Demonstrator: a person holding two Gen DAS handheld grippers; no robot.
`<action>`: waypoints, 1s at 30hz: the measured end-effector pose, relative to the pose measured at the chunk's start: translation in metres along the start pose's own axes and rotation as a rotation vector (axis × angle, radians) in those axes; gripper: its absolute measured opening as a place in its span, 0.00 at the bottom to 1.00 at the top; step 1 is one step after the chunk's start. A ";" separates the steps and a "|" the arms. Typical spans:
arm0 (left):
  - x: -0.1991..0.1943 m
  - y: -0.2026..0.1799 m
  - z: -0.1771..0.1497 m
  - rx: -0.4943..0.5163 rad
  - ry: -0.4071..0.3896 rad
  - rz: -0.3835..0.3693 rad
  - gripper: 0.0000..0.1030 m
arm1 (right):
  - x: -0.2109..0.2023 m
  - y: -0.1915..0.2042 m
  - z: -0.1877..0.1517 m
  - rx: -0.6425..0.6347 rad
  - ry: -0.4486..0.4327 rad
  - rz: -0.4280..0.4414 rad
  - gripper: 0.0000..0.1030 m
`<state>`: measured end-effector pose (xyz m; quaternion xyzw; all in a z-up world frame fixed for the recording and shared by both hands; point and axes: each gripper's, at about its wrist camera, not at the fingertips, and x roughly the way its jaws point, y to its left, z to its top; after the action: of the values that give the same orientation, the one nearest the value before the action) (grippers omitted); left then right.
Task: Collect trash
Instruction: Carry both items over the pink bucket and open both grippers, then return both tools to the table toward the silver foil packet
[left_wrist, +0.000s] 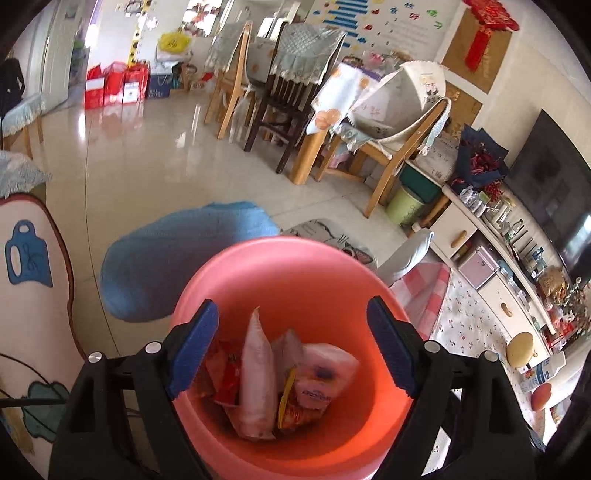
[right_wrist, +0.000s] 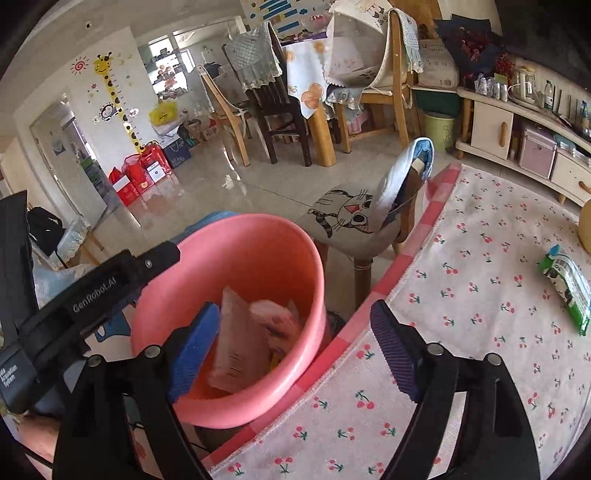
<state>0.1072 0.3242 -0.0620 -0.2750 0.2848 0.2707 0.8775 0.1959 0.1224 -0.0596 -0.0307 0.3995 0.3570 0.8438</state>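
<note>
Here, both tongs hang over a pink bucket (left_wrist: 295, 266) that stands on the floor just beside the desk (right_wrist: 480, 266), whose cloth is printed with cherries. The left tongs (left_wrist: 293, 347) are spread wide with nothing between the blue pads — they point down into the bucket's mouth. Inside lie crumpled wrappers (left_wrist: 280, 373), pale and red, piled at the bottom. The right tongs (right_wrist: 295, 350) also gape empty, one pad over the bucket's rim, the other over the desk's edge. A green packet (right_wrist: 567, 290) lies on the cloth, well apart from the bucket, near the right border of the right wrist view.
</note>
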 end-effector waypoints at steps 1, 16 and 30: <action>-0.002 -0.002 -0.001 0.006 -0.014 -0.007 0.82 | -0.005 -0.003 -0.004 -0.005 -0.005 -0.013 0.87; -0.026 -0.054 -0.030 0.191 -0.037 -0.119 0.88 | -0.097 -0.057 -0.068 -0.015 -0.096 -0.179 0.90; -0.047 -0.120 -0.086 0.449 0.048 -0.227 0.88 | -0.171 -0.112 -0.121 0.088 -0.177 -0.253 0.94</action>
<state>0.1203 0.1703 -0.0512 -0.1098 0.3257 0.0937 0.9344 0.1140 -0.1002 -0.0488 -0.0124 0.3319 0.2313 0.9145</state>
